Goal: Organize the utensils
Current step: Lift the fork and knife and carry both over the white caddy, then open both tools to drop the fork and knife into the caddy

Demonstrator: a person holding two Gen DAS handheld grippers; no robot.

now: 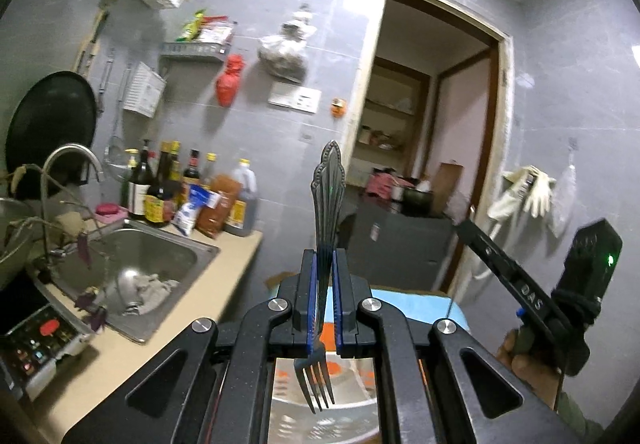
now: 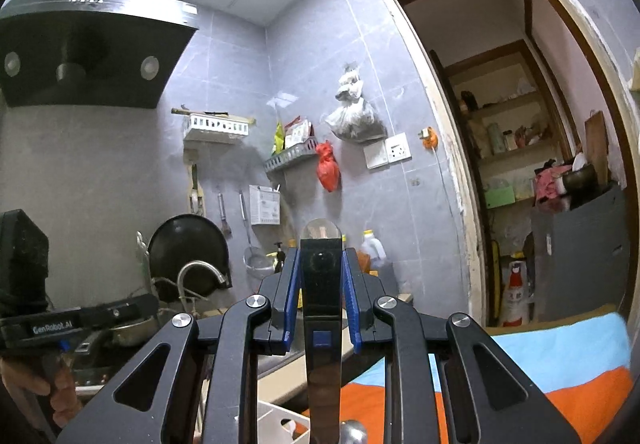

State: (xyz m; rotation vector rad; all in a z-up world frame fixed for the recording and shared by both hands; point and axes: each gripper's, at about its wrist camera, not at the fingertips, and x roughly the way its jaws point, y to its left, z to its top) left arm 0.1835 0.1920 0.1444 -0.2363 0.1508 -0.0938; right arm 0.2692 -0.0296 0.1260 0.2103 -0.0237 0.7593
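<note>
My left gripper (image 1: 324,258) is shut on a steel fork (image 1: 327,200), held in the air. The fork's ornate handle points up and away, and its tines (image 1: 318,384) hang toward the camera. My right gripper (image 2: 320,256) is shut on a black-handled utensil (image 2: 320,284) with a clear rounded end; its shiny metal part (image 2: 324,388) runs back toward the camera. Each gripper shows in the other's view: the right gripper (image 1: 468,226) at the far right, the left gripper (image 2: 132,304) at the lower left, each held by a hand.
A steel sink (image 1: 132,240) with a tap, sauce bottles (image 1: 180,192) and a beige counter (image 1: 224,284) lie to the left. A metal basin (image 1: 320,412) sits below on a blue and orange cloth (image 2: 560,356). A white basket (image 2: 276,424), wall racks and a doorway (image 2: 520,164) are around.
</note>
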